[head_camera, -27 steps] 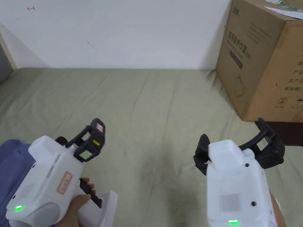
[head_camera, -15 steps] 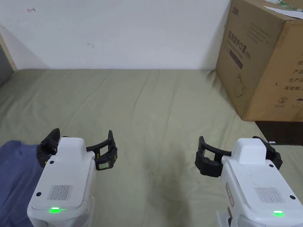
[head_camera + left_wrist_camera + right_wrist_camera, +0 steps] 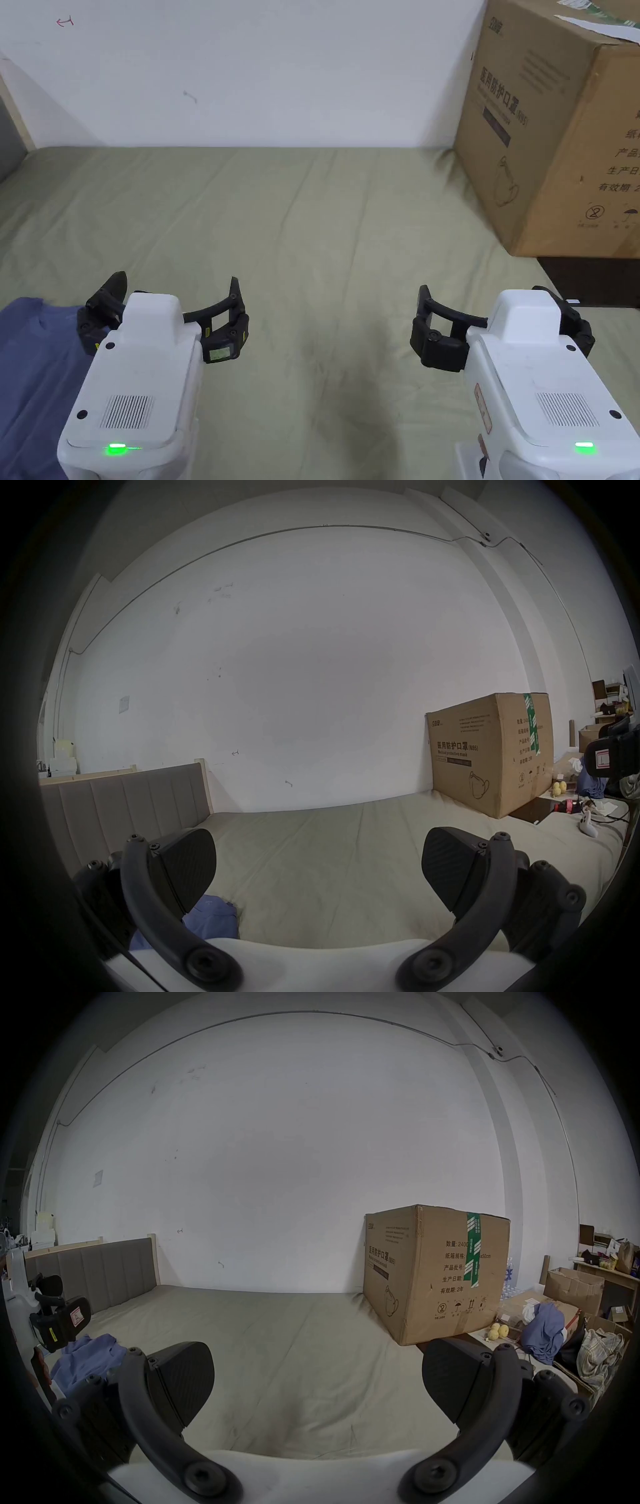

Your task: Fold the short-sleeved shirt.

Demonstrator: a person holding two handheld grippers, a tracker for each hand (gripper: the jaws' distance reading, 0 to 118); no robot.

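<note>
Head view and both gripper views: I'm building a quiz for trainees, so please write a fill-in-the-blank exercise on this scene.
1. The blue short-sleeved shirt lies crumpled beside the ____ gripper.
2. Both the left gripper and the right gripper have their jaws ____.
3. The large brown ____ box stands on the olive-green bed sheet.

Missing words: left; open; cardboard
</note>
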